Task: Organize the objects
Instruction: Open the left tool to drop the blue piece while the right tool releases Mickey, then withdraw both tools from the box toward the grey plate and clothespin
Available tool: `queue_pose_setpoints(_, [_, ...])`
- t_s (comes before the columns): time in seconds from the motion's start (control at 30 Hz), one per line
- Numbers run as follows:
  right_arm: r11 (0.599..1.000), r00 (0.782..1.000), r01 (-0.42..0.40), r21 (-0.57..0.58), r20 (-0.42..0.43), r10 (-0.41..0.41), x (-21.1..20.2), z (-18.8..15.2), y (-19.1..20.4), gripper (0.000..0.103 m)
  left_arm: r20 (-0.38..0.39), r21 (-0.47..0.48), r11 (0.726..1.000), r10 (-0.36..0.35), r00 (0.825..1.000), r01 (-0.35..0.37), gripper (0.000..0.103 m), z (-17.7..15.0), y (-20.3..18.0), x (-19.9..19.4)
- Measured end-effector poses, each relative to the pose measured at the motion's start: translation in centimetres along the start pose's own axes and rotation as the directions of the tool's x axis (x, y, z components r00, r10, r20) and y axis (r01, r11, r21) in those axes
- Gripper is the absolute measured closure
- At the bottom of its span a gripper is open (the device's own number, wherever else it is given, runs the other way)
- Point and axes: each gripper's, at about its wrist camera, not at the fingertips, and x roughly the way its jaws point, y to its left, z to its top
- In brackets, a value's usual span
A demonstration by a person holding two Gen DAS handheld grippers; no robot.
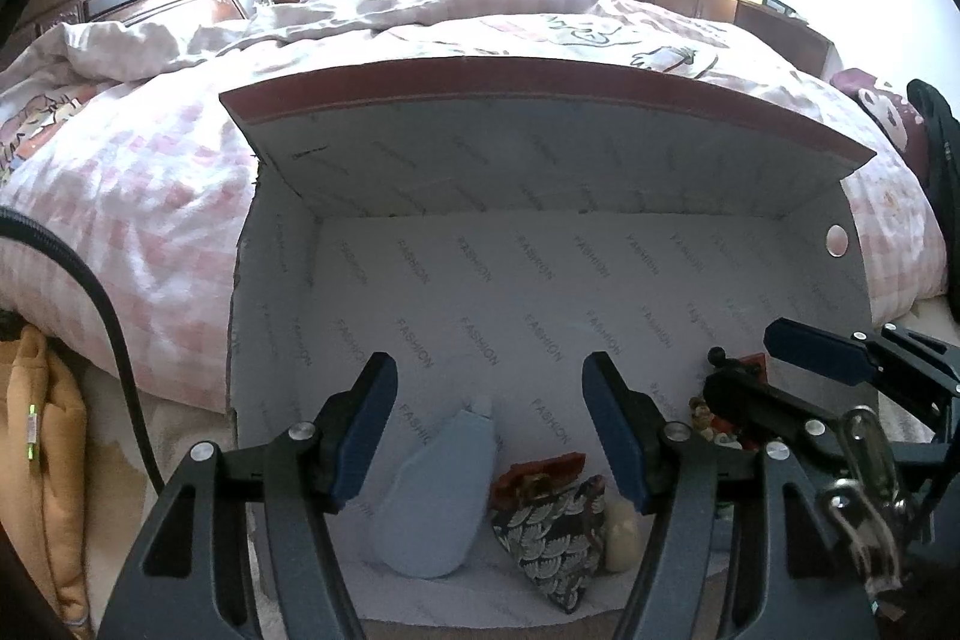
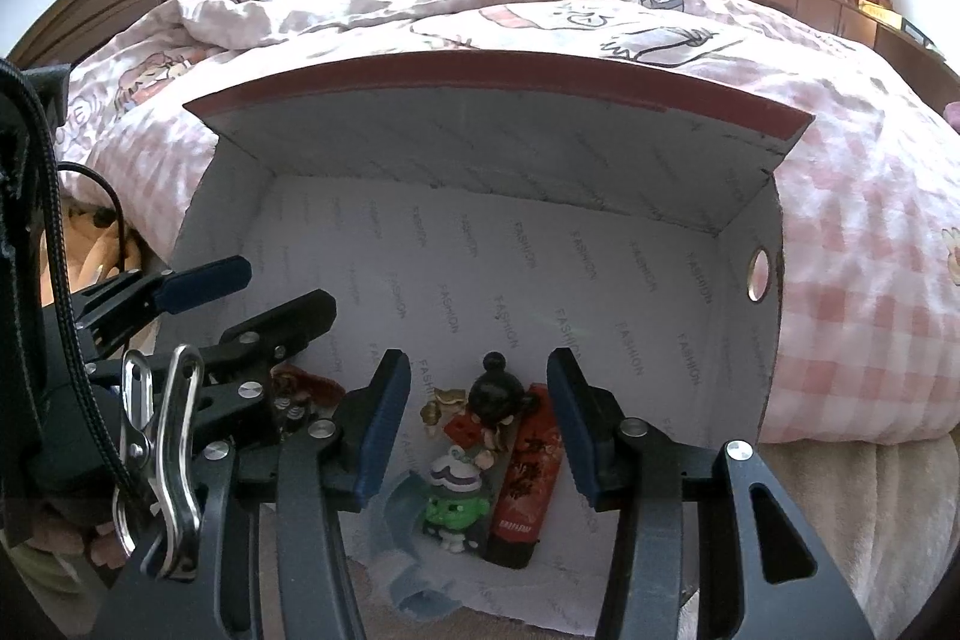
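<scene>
White printed cardboard lines the open box [image 1: 540,292], which lies on the floor against the bed [image 1: 150,196], and the small things appear already gathered inside: a smooth pale-blue pouch [image 1: 438,496], a scale-patterned fabric purse [image 1: 558,538], glossy plastic figurines [image 2: 474,430] and a red lighter [image 2: 525,490]. Both the left hand-held gripper [image 1: 489,430] and right hand-held gripper [image 2: 480,424] hang half open and empty above them, so little seems left beyond closing the flap.

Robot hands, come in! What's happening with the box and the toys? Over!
Left gripper open, empty. Right gripper open, empty. Toys all inside the box. Nothing blocking.
</scene>
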Motion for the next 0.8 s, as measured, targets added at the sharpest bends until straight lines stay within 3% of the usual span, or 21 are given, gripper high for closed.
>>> queue_pose_setpoints(0.33, [1.0,1.0,-0.009,0.005,0.012,0.009,-2.1,-0.3,0.2,0.054,0.017,-0.003,1.0,-0.007,1.0,0.007,0.038,-0.4,-0.3,-2.4])
queue_pose_setpoints(0.8, [0.999,0.999,-0.045,0.028,0.008,0.044,-8.5,-4.1,0.7,0.054,0.015,0.014,1.0,-0.024,1.0,0.023,0.038,-4.1,-1.5,-8.5])
